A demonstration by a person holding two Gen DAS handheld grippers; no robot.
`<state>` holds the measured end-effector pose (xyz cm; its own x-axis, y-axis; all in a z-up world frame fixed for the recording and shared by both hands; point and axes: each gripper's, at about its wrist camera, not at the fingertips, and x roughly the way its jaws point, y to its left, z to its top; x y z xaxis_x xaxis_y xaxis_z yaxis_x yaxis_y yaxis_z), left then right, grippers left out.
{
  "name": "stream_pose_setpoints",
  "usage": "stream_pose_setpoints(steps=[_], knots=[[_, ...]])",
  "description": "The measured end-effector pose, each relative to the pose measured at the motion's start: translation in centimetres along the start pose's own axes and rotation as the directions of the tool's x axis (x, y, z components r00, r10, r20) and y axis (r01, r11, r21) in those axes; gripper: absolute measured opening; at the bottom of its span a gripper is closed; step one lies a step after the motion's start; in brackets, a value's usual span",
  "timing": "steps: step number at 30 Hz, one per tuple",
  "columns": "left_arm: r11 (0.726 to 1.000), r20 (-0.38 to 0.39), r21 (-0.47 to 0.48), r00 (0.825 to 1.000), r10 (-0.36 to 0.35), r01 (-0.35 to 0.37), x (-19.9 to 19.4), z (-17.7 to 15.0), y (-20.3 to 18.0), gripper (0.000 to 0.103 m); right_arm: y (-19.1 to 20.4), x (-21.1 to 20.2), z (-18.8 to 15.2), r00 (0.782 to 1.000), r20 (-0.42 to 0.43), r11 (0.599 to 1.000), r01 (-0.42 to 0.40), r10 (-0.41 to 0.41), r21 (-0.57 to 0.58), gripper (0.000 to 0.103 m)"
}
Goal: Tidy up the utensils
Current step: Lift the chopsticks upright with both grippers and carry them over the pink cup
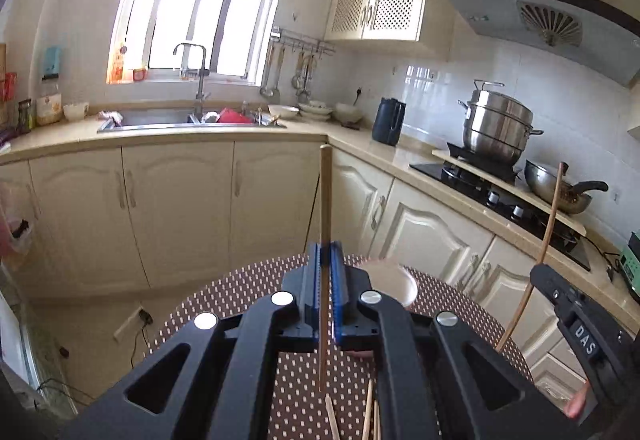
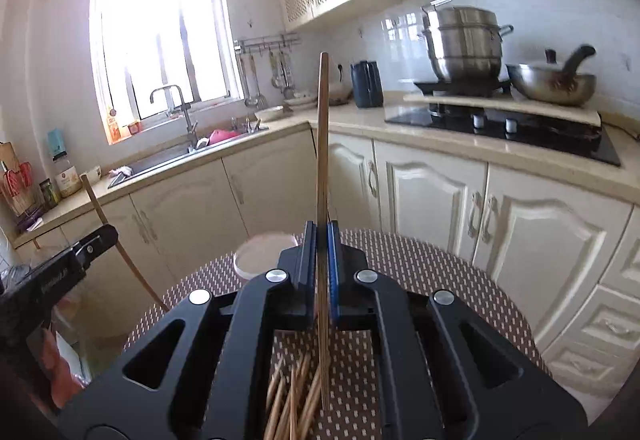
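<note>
Below the right gripper [image 2: 320, 240], loose chopsticks [image 2: 294, 396] are lying heaped on the dotted table [image 2: 420, 260]. Each gripper is pinching one upright chopstick [image 2: 322, 143], jaws nearly closed; the left gripper [image 1: 325, 260] is holding its own chopstick [image 1: 325, 195]. Light, stiff and smooth, they are probably best gripped mid-shaft. A pale cup [image 2: 264, 248] is sitting beyond.

Between the two raised grippers the air above the dotted table [image 1: 248, 292] lies open. Loose chopsticks [image 2: 294, 396] crowd the near part of the tabletop under the right gripper [image 2: 322, 240]; a pale round plate [image 2: 262, 250] sits farther off to the left. The far right tabletop is bare.
</note>
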<state>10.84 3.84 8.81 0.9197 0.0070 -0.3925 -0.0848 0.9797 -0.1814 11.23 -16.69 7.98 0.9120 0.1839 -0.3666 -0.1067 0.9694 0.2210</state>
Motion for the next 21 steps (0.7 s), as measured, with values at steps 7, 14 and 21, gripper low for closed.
stream_pose_setpoints(steps=[7,14,21], knots=[[1.000,0.059,-0.028,0.998,-0.012,0.014,0.6,3.6,0.0,0.006,1.2,2.6,3.9,0.998,0.055,1.000,-0.008,0.007,0.011,0.006],[0.998,0.127,-0.064,0.992,-0.011,0.020,1.1,7.4,-0.1,0.005,2.1,5.1,6.5,0.994,0.104,0.999,0.023,-0.027,0.040,0.006],[0.997,0.155,-0.058,0.987,-0.038,0.048,2.1,8.9,-1.8,0.005,2.8,6.7,7.9,0.990,0.141,0.998,0.005,-0.013,0.061,0.006]])
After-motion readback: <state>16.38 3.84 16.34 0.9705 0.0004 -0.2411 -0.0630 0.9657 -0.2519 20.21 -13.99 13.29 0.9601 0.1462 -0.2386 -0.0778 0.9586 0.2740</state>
